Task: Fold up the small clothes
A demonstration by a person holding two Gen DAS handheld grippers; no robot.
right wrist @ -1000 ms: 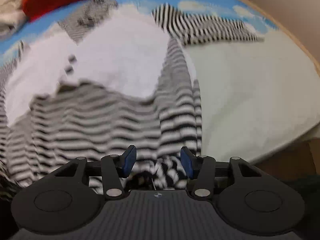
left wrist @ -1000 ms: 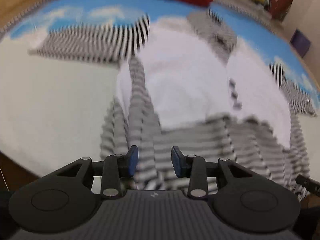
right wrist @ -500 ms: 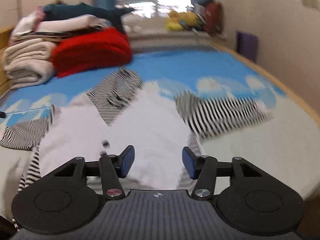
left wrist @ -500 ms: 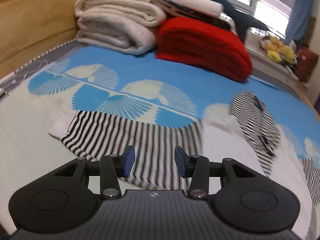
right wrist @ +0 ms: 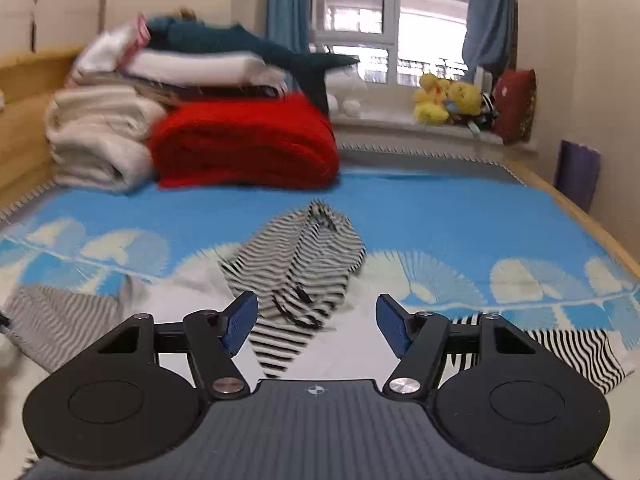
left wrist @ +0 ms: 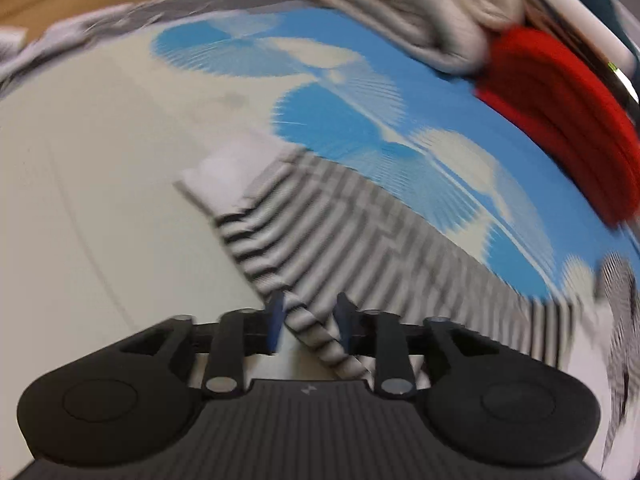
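- We see the left gripper [left wrist: 308,326] low over the striped garment's sleeve [left wrist: 360,232], near the bed's left edge; its jaws have just been closing, with a fold of the sleeve between the blue pads [left wrist: 275,320], though blur hides whether they press it.
- We see the right gripper [right wrist: 317,322] with fingers spread wide, holding nothing.
- The striped garment [right wrist: 304,256] lies spread on the bed [right wrist: 460,220], in front of the red blanket [right wrist: 244,144] and cream blankets [right wrist: 96,136].
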